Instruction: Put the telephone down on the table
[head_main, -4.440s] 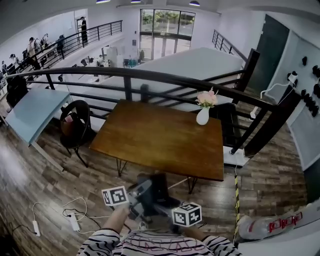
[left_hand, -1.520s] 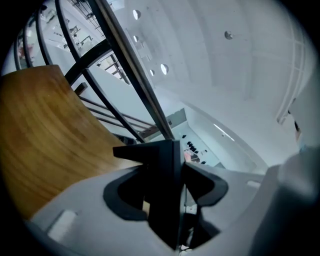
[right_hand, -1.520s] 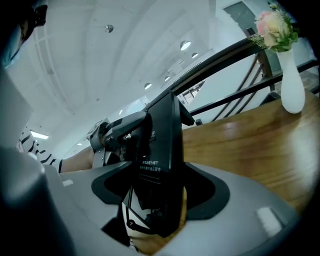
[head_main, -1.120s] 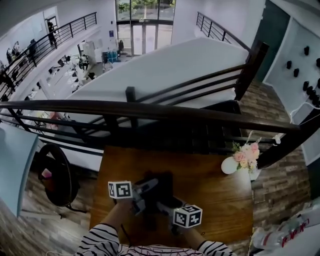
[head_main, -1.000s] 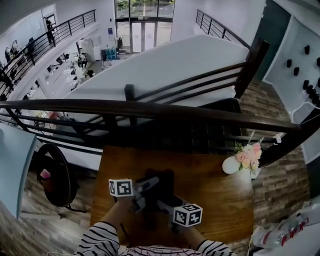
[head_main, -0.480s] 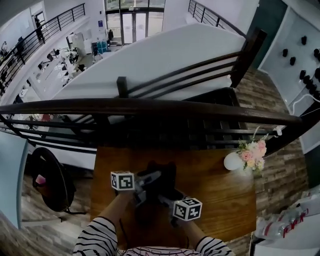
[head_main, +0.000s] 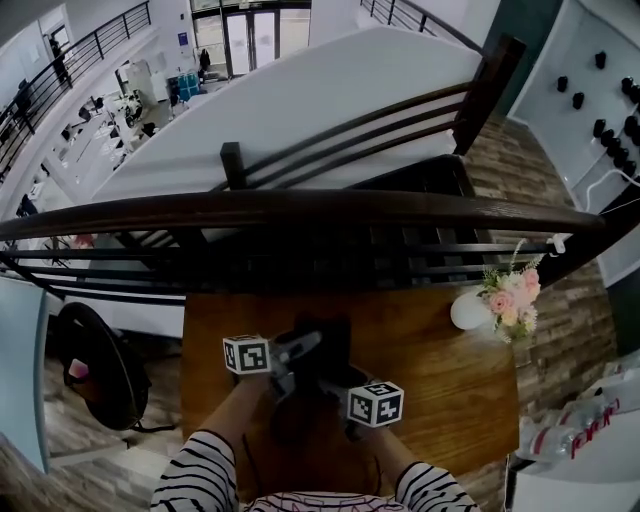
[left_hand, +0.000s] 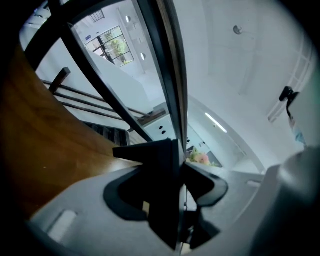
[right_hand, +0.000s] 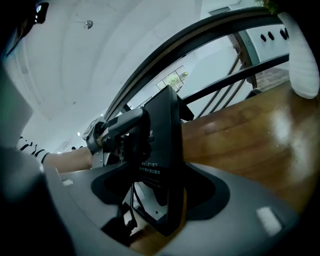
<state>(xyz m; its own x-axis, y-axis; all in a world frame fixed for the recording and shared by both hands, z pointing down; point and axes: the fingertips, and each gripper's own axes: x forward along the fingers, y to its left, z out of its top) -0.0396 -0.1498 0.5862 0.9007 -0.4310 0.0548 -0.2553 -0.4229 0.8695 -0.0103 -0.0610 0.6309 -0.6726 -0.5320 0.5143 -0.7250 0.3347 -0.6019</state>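
Gripping from either side, the left gripper (left_hand: 170, 197) and the right gripper (right_hand: 162, 197) both have their jaws pressed onto the telephone (right_hand: 162, 142), a flat black slab held on edge between them. In the left gripper view it shows nearly edge-on as a thin dark plate wedged between the pads. In the right gripper view its broad face carries a few lines of pale print, and a thin dark cord (right_hand: 131, 202) hangs by its lower edge. Neither set of jaws is fully together, since the slab's thickness keeps them apart. From the head view the telephone sits over the near middle of the brown wooden table (head_main: 450, 395), between the two marker cubes. Whether its lower edge touches the wood cannot be told from any view. The left gripper points about level along the tabletop, while the right one tips downward toward it. Striped sleeves (head_main: 195, 480) reach in from the bottom edge of the head view. At the table's far right corner stands a white vase (head_main: 465, 311) of pink flowers (head_main: 510, 294), well apart from the telephone. A dark curved railing (head_main: 300, 208) runs across just beyond the table's far edge, and a black chair (head_main: 95, 365) stands on the floor to the table's left.
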